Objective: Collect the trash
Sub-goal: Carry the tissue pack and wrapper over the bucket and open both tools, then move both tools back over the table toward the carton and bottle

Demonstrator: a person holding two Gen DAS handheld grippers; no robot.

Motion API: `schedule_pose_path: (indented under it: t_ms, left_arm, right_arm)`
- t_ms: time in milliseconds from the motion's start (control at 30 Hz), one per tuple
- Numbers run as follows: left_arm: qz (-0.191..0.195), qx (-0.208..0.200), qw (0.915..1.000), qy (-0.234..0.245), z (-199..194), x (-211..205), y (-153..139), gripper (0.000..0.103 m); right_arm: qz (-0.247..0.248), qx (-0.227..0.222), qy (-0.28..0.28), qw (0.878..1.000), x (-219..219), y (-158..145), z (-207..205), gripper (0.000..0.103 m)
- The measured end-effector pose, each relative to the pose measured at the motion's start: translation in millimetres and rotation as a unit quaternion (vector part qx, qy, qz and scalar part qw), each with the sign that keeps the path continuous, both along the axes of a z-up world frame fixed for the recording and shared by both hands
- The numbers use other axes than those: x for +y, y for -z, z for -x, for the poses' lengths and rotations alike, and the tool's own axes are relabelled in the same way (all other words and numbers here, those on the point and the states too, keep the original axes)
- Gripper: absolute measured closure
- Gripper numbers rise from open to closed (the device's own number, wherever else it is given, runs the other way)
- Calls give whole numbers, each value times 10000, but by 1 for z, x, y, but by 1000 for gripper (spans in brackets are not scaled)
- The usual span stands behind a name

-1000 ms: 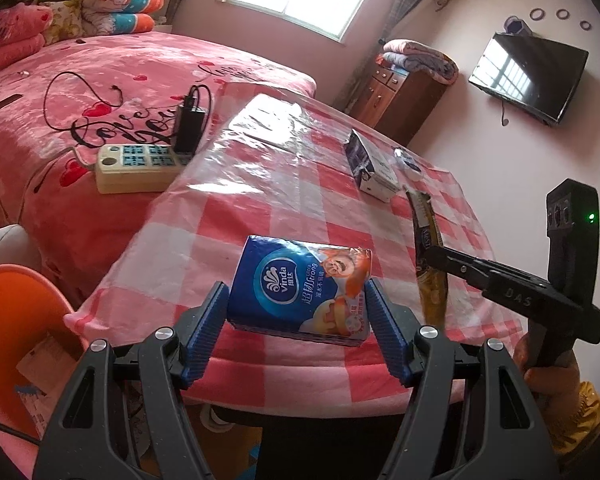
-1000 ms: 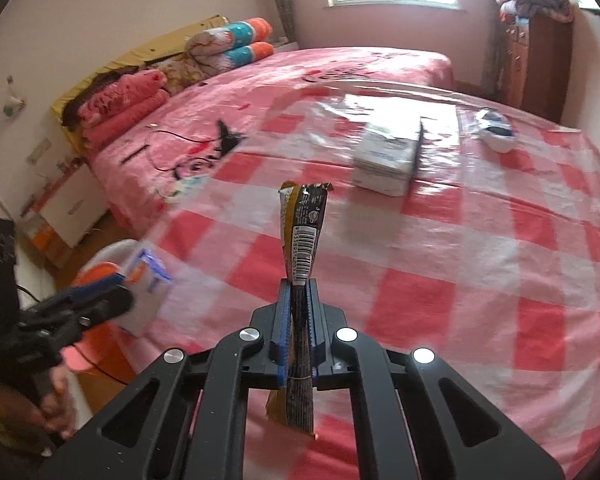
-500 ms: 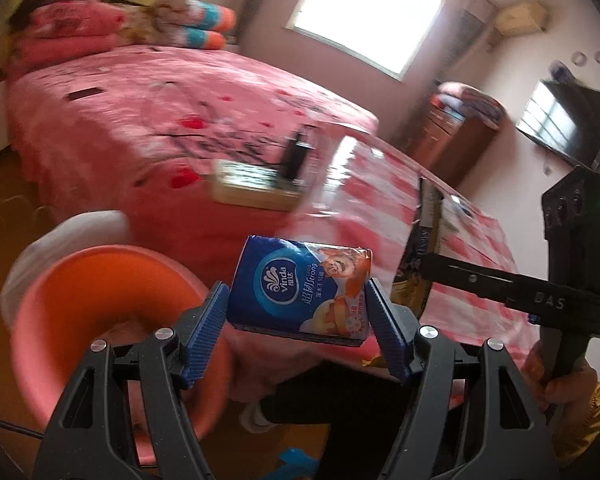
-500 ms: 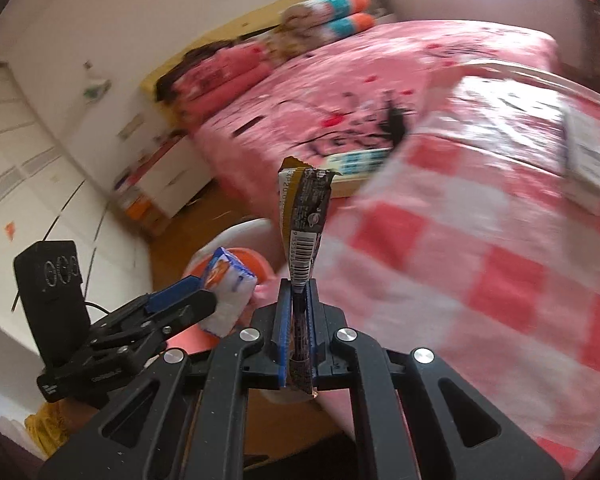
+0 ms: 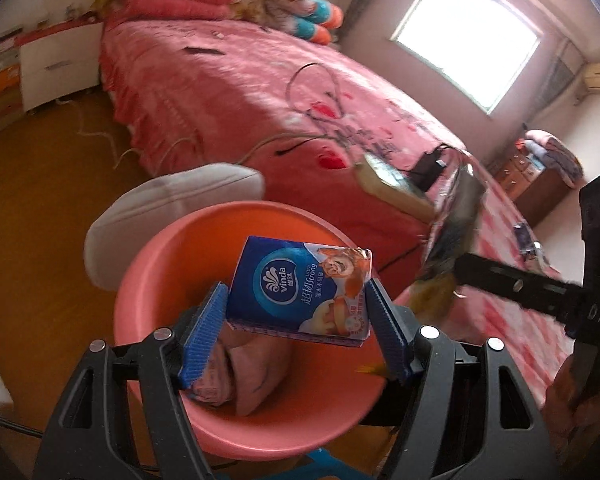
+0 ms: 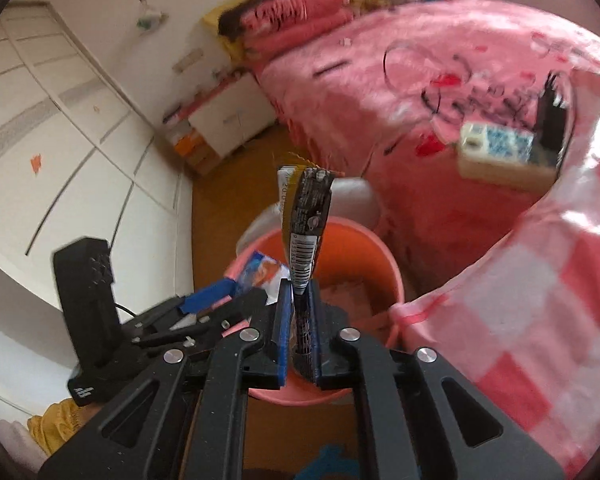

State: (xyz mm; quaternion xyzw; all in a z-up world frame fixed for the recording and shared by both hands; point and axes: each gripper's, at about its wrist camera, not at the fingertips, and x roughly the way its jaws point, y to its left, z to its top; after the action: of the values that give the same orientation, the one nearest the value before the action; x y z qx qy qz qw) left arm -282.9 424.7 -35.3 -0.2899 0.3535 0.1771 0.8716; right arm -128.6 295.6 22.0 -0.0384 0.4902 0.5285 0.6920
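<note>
Bedroom floor: orange bin (image 5: 148,280) beneath left tongs (image 5: 300,328) clamping tissue pack (image 5: 300,292); right tongs (image 6: 299,320) pinching upright wrapper (image 6: 306,224).

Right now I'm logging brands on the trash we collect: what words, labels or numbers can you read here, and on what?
"Vinda" and "Ultra Strong": on the blue tissue pack held in the left tongs.
Chinese characters beside them on the tissue pack: too distorted to quote.
"DAS": on the arm of the right tongs, in the left wrist view.
Barcode and small print on the snack wrapper in the right tongs: too small to read.
</note>
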Motion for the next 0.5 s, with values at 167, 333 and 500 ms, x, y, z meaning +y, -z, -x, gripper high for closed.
schedule_pose_path:
  t_ms: [167, 333, 500]
  left_arm:
    - [102, 206, 9997, -117, 1, 9, 13, 29]
    - [-8, 191, 9998, -58, -3, 4, 11, 25]
    - [-84, 77, 9999, 128, -9, -10, 0, 25]
  right_arm:
    - [92, 240, 183, 9995, -9, 20, -1, 43]
    - [60, -91, 585, 9982, -36, 11, -4, 18]
    - [123, -469, 984, 9940, -66, 8, -5, 12]
